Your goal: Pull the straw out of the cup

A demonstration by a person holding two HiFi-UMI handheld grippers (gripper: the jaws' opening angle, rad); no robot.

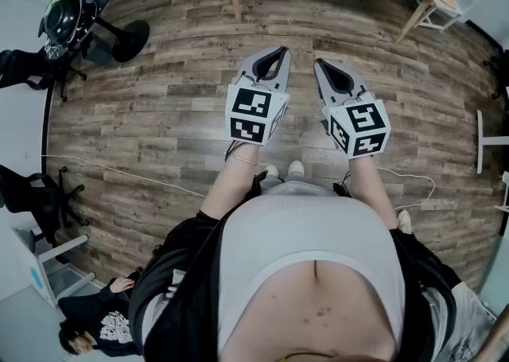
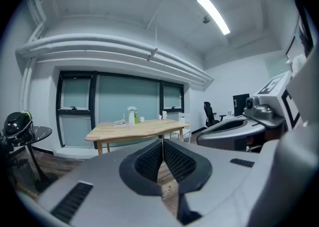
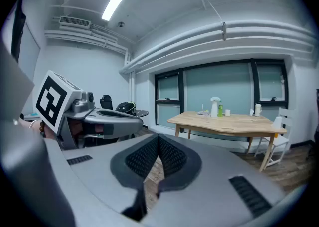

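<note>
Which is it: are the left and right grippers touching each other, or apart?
Apart. The head view shows a strip of wood floor between the left gripper and the right gripper along their whole length, tips to marker cubes.

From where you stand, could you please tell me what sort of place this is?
Probably an office or lab room: a wooden table by large windows, an office chair and a wood-plank floor.

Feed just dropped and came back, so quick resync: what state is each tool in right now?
Left tool: closed, nothing between its jaws.
Right tool: closed, nothing between its jaws.
</note>
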